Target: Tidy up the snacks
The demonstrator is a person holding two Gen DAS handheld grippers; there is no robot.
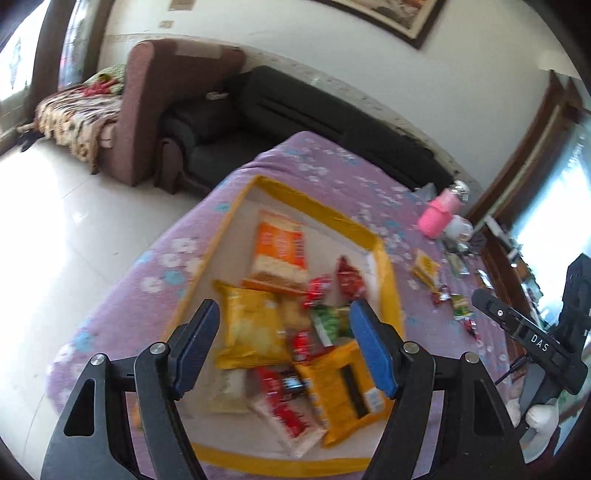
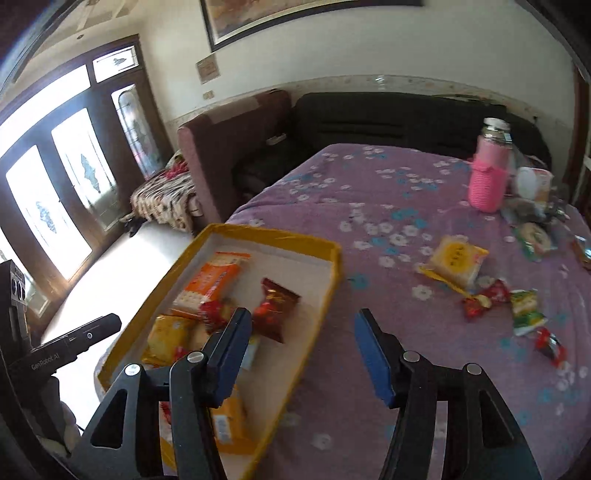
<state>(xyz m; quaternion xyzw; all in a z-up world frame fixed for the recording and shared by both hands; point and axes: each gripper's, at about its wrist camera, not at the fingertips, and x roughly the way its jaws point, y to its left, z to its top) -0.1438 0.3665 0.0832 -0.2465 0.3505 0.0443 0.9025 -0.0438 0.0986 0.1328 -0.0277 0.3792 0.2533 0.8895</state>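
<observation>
Both my grippers, left [image 1: 284, 347] and right [image 2: 303, 354], gape empty; next, the pale yellow wrapped cake [image 2: 456, 260] at two o'clock goes into the yellow-rimmed cardboard tray [image 2: 334, 273].

This is a home living room: a dark sofa [image 2: 399, 118], a framed picture [image 2: 295, 18] on the wall, glass doors [image 2: 55, 192], a flowered tablecloth [image 2: 369, 206].

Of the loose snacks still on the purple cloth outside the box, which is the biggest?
The pale yellow square packet, lying alone nearest the yellow box. The small red candies and green packet beside it are clearly smaller.
</observation>
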